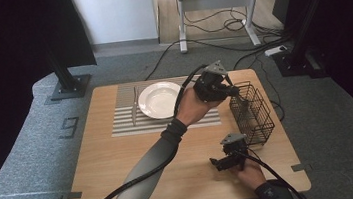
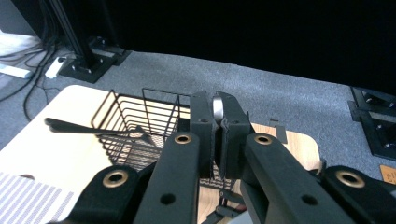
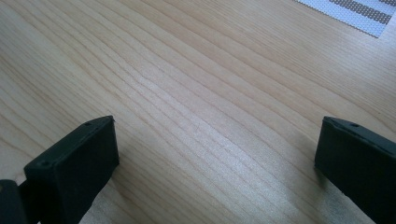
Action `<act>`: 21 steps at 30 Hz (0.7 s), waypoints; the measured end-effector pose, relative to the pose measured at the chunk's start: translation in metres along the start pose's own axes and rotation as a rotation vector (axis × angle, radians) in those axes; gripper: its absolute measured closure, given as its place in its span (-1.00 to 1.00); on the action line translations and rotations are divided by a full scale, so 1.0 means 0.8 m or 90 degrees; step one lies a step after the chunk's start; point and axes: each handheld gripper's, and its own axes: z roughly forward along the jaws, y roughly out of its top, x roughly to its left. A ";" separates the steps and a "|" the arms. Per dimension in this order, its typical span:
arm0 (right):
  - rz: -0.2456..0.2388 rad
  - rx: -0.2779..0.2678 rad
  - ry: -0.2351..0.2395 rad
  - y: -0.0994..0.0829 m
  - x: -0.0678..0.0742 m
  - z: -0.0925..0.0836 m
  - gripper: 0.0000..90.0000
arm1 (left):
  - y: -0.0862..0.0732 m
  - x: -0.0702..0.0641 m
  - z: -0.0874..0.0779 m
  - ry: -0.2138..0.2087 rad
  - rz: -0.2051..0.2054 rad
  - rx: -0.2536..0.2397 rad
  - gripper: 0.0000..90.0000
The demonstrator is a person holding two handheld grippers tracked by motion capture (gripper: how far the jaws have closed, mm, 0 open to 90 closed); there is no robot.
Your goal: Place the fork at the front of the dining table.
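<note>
My left gripper (image 1: 233, 91) is held above the table's right side, right by the near top rim of the black wire basket (image 1: 252, 113). In the left gripper view its jaws (image 2: 217, 126) are pressed together on a thin silvery metal utensil (image 2: 218, 106); just a rounded end pokes out above them. A long dark utensil-shaped streak (image 2: 93, 128), which looks like a shadow, runs from the table across the basket (image 2: 140, 126). My right gripper (image 1: 215, 163) rests low at the table's front right, open over bare wood (image 3: 201, 93), with nothing between its jaws (image 3: 215, 149).
A white plate (image 1: 146, 104) sits on a striped placemat (image 1: 127, 126) at the back of the wooden table (image 1: 117, 171), with a knife (image 1: 134, 106) lying left of it. A corner of the placemat (image 3: 355, 11) is ahead of the right gripper. Cables and desk legs lie on the floor beyond.
</note>
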 end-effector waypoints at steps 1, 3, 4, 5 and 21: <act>0.000 0.000 0.000 0.000 0.000 0.000 -1.00 | 0.000 0.000 -0.005 0.003 0.001 0.000 0.92; 0.001 -0.001 0.001 0.000 0.000 0.000 -1.00 | 0.000 0.001 -0.017 0.011 0.006 0.003 0.92; 0.002 -0.002 0.000 0.000 0.000 0.000 -1.00 | -0.002 0.002 -0.025 0.012 0.006 0.004 0.92; 0.002 -0.002 0.000 0.000 0.000 0.000 -1.00 | -0.004 0.003 -0.030 0.013 0.003 0.006 0.92; -0.001 -0.002 0.003 0.002 0.000 0.002 -1.00 | -0.089 0.024 -0.068 0.031 -0.033 0.075 0.92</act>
